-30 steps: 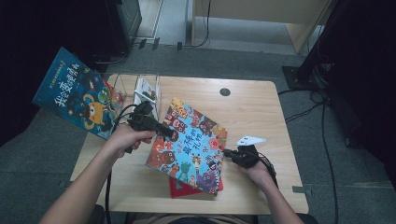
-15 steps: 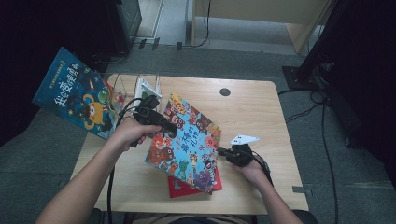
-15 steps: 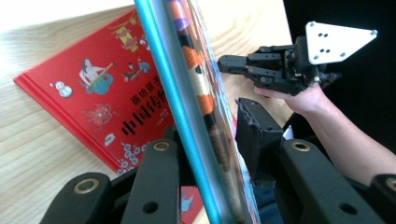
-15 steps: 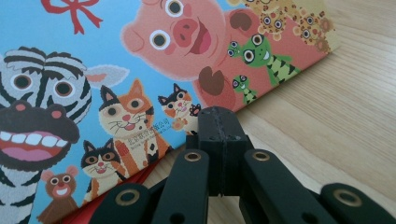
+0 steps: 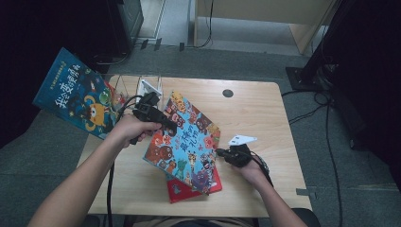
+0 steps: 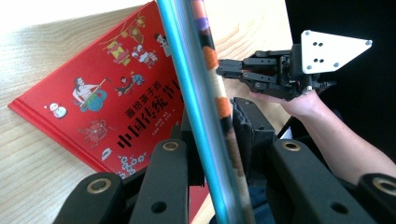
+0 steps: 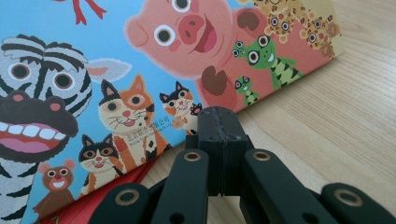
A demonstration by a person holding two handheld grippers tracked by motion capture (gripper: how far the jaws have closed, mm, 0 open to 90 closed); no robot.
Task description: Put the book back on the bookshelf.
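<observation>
The blue hardcover picture book with cartoon animals (image 5: 183,142) is carrying yellow and red Chinese title characters too small to read in the high view. Under it, a red hardcover picture book (image 6: 107,102) is lying flat on the light wooden desk (image 5: 265,123), showing black Chinese characters, "中国传统" among them. A clear plastic rack (image 5: 135,87) at the desk's far left is holding something white, and a dark blue book with yellow characters (image 5: 75,99) is leaning beside it. The left hand-held gripper (image 5: 163,122) is clamping the blue book's edge, its jaws having just been closing onto it. The right hand-held gripper (image 5: 222,152) is sitting with jaws together at the book's opposite edge. Compared with a second ago, the blue book is tilting up more steeply off the red one.
</observation>
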